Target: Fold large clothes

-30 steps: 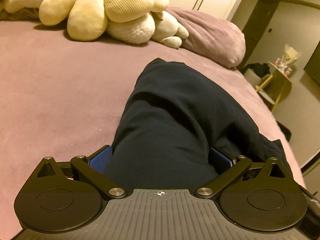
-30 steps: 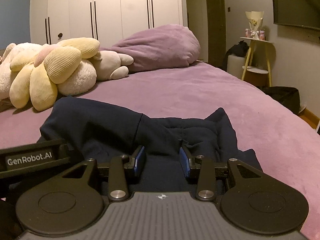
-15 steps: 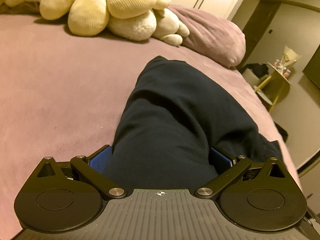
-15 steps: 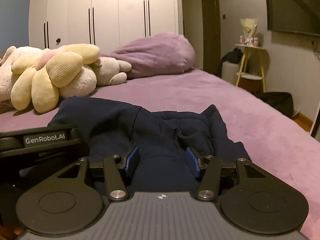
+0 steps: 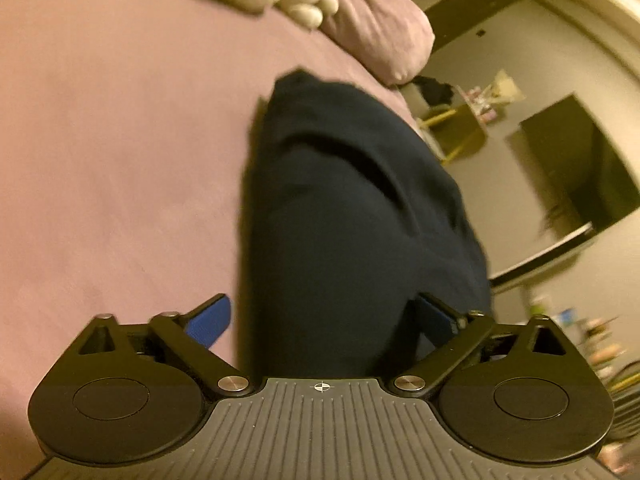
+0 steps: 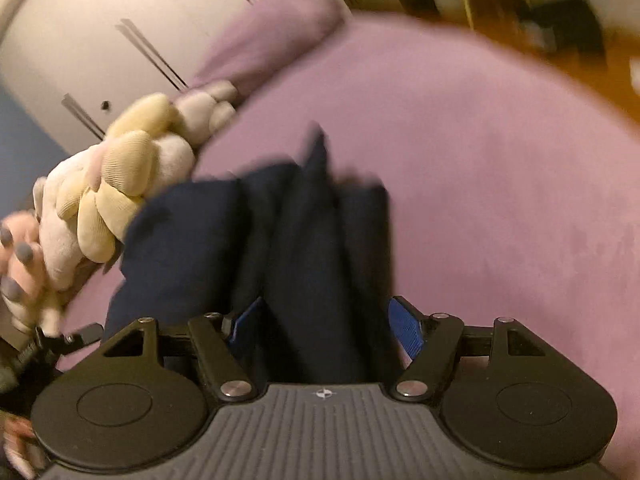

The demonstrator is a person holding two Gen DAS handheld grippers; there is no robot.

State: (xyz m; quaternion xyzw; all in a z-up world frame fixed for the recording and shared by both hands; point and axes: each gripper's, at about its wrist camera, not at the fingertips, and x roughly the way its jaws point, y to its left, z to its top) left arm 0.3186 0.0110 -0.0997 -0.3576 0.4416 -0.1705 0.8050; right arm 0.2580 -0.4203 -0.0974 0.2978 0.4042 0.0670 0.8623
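A dark navy garment (image 5: 340,208) lies bunched on the purple bed (image 5: 112,160). In the left wrist view it runs from between my fingers away toward the pillows. My left gripper (image 5: 320,320) stands wide open with the cloth between its blue pads (image 5: 210,322). In the right wrist view the same garment (image 6: 304,248) shows in thick folds. My right gripper (image 6: 326,324) is also open, its blue pads (image 6: 406,330) standing apart on either side of the folds. Both views are blurred and tilted.
Cream and yellow plush toys (image 6: 120,184) and a purple pillow (image 6: 272,36) lie at the head of the bed. White wardrobe doors (image 6: 120,32) stand behind. A hand with grey nails (image 6: 18,256) shows at the left. A side table (image 5: 460,128) stands beyond the bed.
Both grippers have opened wider around the cloth and both cameras have tilted sharply. The right view now looks down on the garment, which is more bunched up.
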